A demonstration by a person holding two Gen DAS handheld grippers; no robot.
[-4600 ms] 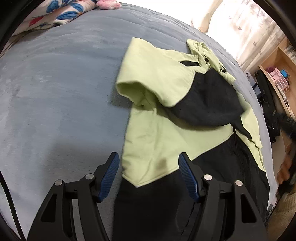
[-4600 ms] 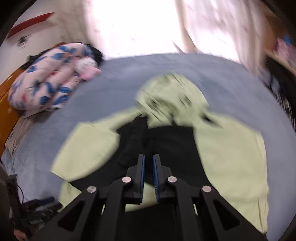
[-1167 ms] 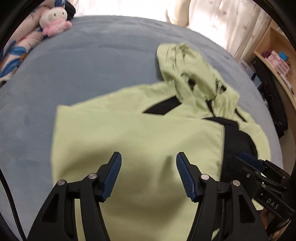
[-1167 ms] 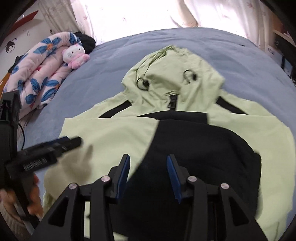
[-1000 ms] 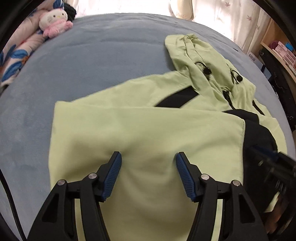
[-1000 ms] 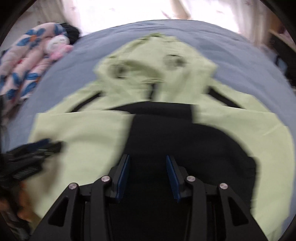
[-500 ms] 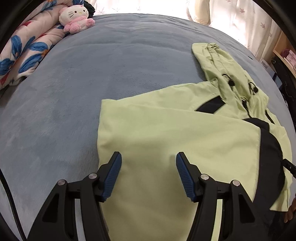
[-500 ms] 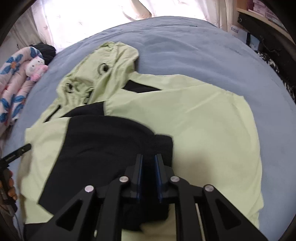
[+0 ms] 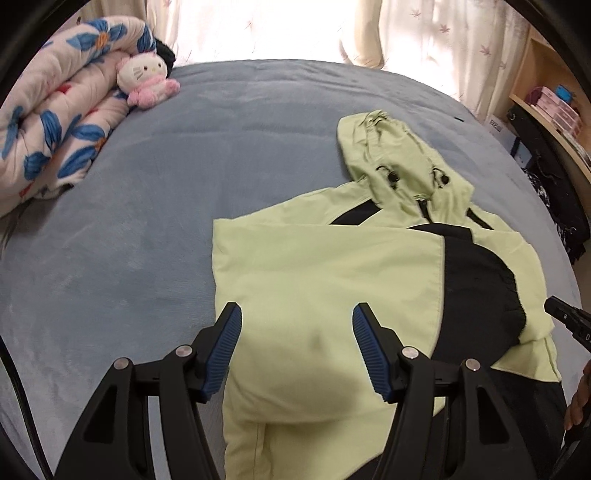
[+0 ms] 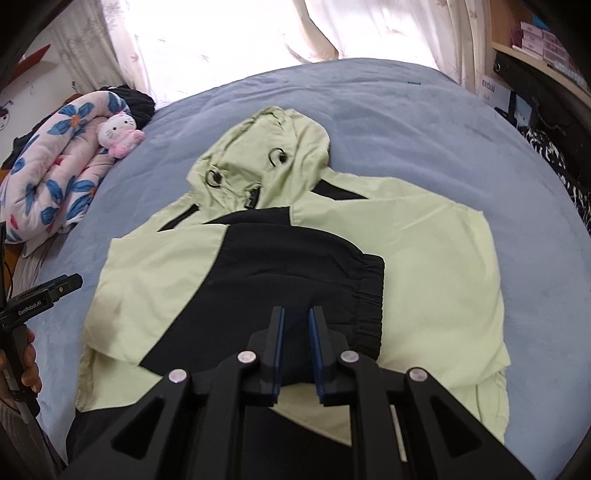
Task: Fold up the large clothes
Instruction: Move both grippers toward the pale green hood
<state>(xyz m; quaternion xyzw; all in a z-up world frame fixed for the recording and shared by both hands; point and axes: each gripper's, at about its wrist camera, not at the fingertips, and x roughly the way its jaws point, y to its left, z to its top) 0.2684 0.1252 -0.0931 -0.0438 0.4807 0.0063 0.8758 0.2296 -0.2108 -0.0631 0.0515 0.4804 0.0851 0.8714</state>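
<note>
Lying flat on the bed [image 9: 155, 229], nearer its right edge than its left in the left wrist view, the jacket [image 10: 436, 258] is showing both sleeves already folded across the chest, the black cuff [image 10: 365, 295] of one sleeve resting on the middle. The hood [image 10: 266, 155] is pointing toward the far edge of the bed, where the curtains [image 9: 436, 33] are hanging.

I am judging that the sleeve step is finished and the lengthwise fold is coming. The next move is calling for both tongs to go down to the hem at the near edge, to take it at two corners and to carry it up toward the hood.

The left tongs [image 9: 295, 343] are standing open over the pale green cloth, holding nothing. The right tongs [image 10: 295, 343] are almost closed, with only a narrow gap and no cloth between the pads, hanging above the black sleeve.

The jacket is looking thin, smooth and a little slippery, with elastic gathered cuffs and round cord stoppers on the hood. The bed cover is looking soft and plush, grey-blue. At the far left corner a rolled flower quilt [image 9: 55, 122] and a plush cat [image 9: 146, 81] are lying.
</note>
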